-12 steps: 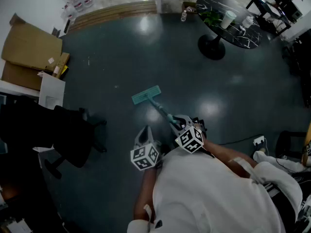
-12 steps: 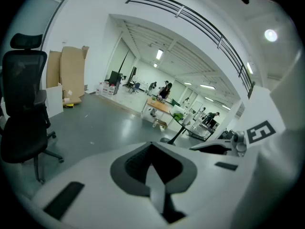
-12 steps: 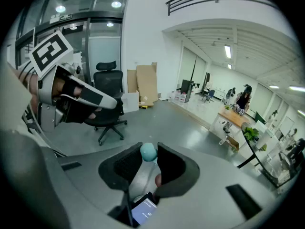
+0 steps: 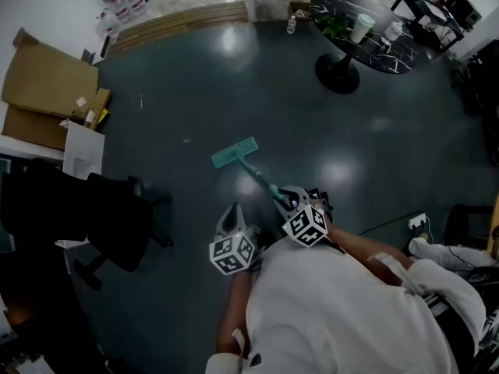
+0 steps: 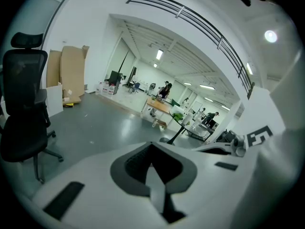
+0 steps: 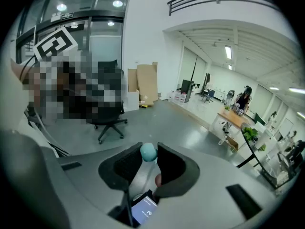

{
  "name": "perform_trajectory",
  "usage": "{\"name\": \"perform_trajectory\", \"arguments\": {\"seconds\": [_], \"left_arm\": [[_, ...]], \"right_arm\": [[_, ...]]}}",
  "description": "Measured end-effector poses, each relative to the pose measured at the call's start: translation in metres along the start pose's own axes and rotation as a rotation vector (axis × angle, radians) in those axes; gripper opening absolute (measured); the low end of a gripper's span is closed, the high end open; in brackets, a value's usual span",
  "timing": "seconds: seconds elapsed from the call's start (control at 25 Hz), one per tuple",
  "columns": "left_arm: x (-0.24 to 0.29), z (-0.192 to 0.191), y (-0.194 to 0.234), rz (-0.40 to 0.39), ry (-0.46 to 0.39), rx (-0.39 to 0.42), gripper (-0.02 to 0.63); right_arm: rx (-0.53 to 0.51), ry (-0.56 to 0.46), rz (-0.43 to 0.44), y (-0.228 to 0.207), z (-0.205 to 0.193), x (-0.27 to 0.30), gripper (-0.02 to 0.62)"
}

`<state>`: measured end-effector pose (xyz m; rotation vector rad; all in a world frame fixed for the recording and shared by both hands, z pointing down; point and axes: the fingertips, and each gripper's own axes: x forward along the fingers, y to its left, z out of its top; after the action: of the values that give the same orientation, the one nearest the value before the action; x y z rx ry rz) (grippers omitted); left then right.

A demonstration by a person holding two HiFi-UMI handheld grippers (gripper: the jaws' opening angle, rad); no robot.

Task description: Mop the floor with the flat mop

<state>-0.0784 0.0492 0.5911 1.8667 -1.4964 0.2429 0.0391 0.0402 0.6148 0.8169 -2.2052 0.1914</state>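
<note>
The flat mop's teal head point(image 4: 234, 153) lies on the dark floor ahead of me, and its handle point(image 4: 261, 179) slants back to my right gripper point(image 4: 290, 199). In the right gripper view the handle's teal knob point(image 6: 148, 152) sits between the jaws of my right gripper point(image 6: 148, 149), which is shut on the handle. My left gripper point(image 4: 231, 213) hangs to the left of the handle, apart from it and pointing forward. In the left gripper view the jaw tips of my left gripper point(image 5: 151, 147) meet with nothing between them.
A black office chair point(image 4: 117, 224) stands to the left, with a white box point(image 4: 84, 148) and flattened cardboard point(image 4: 47, 84) beyond it. A round black table point(image 4: 362, 33) with a cup and a plant is at the far right. A power strip point(image 4: 417, 224) and cable lie at the right.
</note>
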Motion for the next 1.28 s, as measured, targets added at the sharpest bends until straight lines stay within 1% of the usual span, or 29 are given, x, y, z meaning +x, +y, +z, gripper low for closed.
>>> {"name": "perform_trajectory", "arguments": {"seconds": [0.28,0.44,0.56,0.64,0.72,0.84,1.08,1.2,1.28], "left_arm": [[-0.003,-0.006,0.001,0.001,0.012,-0.005,0.005],[-0.003,-0.006,0.008,0.021,0.012,-0.017,0.005],[-0.003,-0.007,0.012,0.038,0.017,-0.036,0.005],[-0.003,-0.008,0.013,0.046,0.020,-0.042,0.005],[-0.006,-0.010,0.014,0.055,0.024,-0.047,0.005],[-0.011,-0.014,0.019,0.074,0.031,-0.057,0.005],[-0.011,-0.010,0.029,0.117,0.022,-0.067,0.005],[-0.011,-0.008,0.033,0.138,0.017,-0.072,0.005],[-0.013,-0.007,0.038,0.154,0.010,-0.079,0.005]], "right_arm": [[0.015,0.022,-0.045,-0.004,-0.016,-0.007,0.100],[0.026,-0.002,-0.064,-0.005,-0.020,-0.001,0.100],[0.005,0.012,-0.060,-0.005,-0.027,0.018,0.100],[-0.018,0.032,-0.048,-0.006,-0.034,0.038,0.100],[-0.048,0.030,-0.041,-0.011,-0.033,0.062,0.101],[-0.096,0.004,-0.043,-0.027,-0.015,0.108,0.101],[-0.093,0.009,-0.058,-0.076,0.038,0.208,0.103],[-0.132,0.028,-0.057,-0.088,0.058,0.241,0.103],[-0.151,0.022,-0.048,-0.091,0.066,0.251,0.103]]}}
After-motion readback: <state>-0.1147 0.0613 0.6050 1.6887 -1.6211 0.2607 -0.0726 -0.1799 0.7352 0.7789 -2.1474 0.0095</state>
